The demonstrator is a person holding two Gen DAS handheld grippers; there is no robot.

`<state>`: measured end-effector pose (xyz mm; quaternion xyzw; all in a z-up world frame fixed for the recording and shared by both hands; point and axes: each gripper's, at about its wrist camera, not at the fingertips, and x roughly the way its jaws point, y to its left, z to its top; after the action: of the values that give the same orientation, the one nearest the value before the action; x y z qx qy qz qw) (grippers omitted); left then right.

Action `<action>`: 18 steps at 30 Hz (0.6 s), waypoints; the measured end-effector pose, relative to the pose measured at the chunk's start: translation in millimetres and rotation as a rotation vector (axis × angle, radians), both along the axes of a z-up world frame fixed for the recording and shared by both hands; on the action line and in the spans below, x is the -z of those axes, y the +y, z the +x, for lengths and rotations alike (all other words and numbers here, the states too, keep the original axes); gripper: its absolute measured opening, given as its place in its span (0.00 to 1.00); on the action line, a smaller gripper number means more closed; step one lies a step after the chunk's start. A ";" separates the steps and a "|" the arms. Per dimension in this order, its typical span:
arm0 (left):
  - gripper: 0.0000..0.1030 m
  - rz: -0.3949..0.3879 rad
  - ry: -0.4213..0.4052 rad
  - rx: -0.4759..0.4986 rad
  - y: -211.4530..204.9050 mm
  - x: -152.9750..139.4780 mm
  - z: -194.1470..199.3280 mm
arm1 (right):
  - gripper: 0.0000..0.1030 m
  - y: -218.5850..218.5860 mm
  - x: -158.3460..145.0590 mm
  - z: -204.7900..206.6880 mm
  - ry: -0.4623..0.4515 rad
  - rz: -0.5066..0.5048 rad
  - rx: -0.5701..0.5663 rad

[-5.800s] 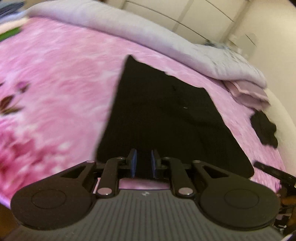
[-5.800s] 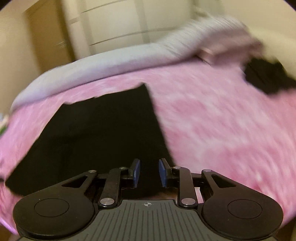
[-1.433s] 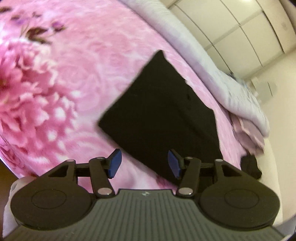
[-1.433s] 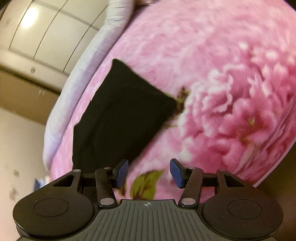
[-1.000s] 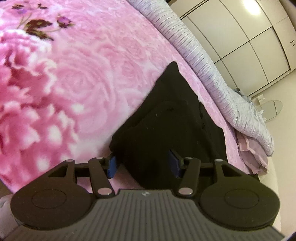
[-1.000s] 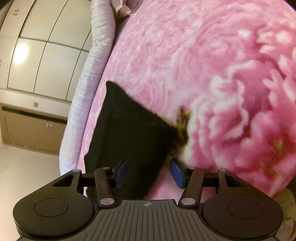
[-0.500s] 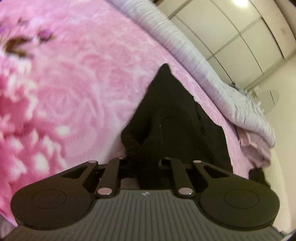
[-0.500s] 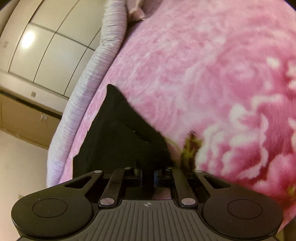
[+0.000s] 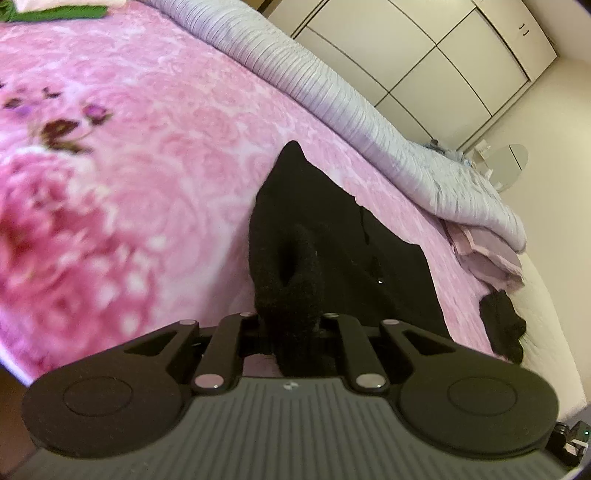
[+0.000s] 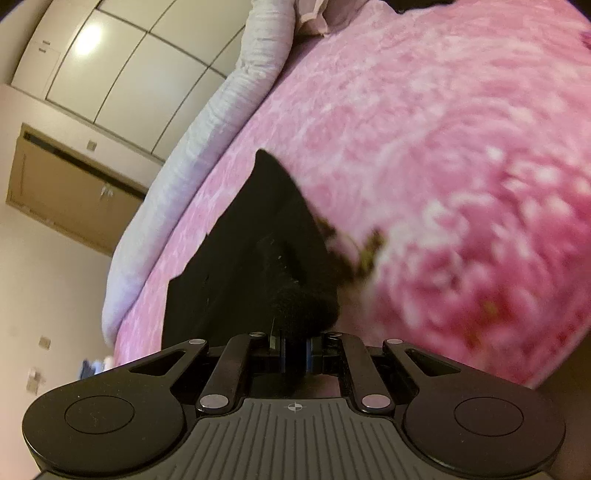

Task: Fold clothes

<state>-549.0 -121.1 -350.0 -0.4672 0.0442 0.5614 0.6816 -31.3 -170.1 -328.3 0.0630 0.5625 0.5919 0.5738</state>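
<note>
Both claws, left gripper and right gripper, pinched near corners of the black garment, its rest lying on the pink blanket. Only the left view showed green clothing; wardrobes stood behind.

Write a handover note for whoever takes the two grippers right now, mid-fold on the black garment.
Left gripper: shut on a near corner of the black garment, fabric bunched between its fingers; its jaws have just been closing.
Right gripper: shut on the other near corner, a tuft of cloth pinched between the blue pads.
The garment lies already partly folded on the pink floral blanket, its far end flat, its near edge raised.
Another small dark item sits near the bed's edge, beside the rolled lilac duvet.
Done: both corners gripped.
Left: probably carry the near edge over to the far end, release, smooth.
</note>
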 end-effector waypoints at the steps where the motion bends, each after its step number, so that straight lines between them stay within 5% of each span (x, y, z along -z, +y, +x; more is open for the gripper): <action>1: 0.09 -0.011 -0.005 0.003 -11.6 -0.9 -2.4 | 0.07 -11.2 -2.6 0.5 0.000 -0.008 -0.012; 9: 0.09 -0.081 -0.090 -0.009 -60.4 -3.6 -16.2 | 0.08 -73.2 -5.0 0.6 0.070 -0.067 -0.019; 18: 0.11 -0.017 -0.201 0.027 8.2 -59.9 -15.5 | 0.09 -29.1 -64.9 7.7 0.102 0.071 -0.040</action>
<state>-564.5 -112.9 -290.1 -0.5262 -0.0131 0.5020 0.6862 -23.6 -199.2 -263.4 0.1022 0.5706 0.6190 0.5299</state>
